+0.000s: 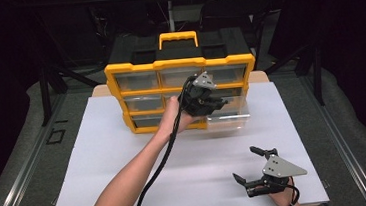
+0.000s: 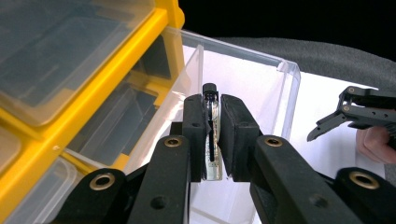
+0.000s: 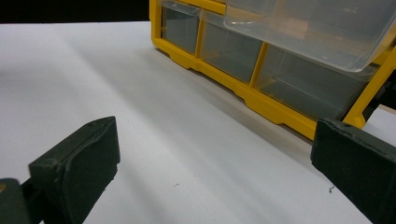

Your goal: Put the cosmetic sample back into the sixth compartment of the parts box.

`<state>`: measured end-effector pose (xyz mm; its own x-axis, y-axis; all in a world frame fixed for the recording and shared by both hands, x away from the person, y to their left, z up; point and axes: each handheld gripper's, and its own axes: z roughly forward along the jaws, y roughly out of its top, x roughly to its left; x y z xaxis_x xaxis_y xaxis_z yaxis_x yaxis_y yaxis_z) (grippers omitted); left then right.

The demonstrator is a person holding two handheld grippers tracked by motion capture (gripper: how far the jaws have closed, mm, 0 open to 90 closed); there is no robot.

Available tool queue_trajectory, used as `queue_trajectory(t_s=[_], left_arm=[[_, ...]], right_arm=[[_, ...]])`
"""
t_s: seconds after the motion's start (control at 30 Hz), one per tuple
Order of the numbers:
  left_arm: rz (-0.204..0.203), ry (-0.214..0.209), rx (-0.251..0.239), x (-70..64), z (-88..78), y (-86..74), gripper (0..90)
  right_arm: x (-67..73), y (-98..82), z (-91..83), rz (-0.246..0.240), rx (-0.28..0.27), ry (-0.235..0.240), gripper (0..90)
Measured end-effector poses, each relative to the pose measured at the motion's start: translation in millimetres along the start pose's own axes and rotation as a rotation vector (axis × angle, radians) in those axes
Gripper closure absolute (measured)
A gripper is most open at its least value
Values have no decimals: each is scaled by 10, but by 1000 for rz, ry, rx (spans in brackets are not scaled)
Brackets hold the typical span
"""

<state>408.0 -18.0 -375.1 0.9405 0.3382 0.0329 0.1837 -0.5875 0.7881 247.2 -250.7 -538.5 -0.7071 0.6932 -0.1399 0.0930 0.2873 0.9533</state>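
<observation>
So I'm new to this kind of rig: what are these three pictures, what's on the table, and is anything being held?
There is no robot here: a person holds a hand-operated gripper in each hand. The high view looks down on the table from above the person's side. The other two pictures come from cameras riding on each gripper, looking along its black fingers.

On the white table stands a yellow organizer with clear drawers. One clear drawer is pulled out at its lower right.

The left gripper is shut on a small glass vial with a black cap, held above the open drawer. The right gripper waits near the table's front edge, open and holding nothing.
</observation>
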Motion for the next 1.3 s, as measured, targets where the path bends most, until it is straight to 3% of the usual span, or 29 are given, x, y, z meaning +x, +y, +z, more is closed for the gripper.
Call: queue_trajectory(t_s=[0.5,0.67,0.77,0.93,1.3], left_arm=[[-8,5,1,8,83,-48,797],[-27,14,-51,14,-18,-63,534],[-34,11,-80,16,-85,-87,464],[-35,35,-84,2,-253,-200,221],[-47,101,-81,-74,-504,-518,34]], right_arm=[[10,3,8,-5,1,9,8],[4,2,2,-1,0,4,8],[5,1,5,2,2,5,8],[9,1,10,2,3,9,8],[10,1,14,2,2,12,8]])
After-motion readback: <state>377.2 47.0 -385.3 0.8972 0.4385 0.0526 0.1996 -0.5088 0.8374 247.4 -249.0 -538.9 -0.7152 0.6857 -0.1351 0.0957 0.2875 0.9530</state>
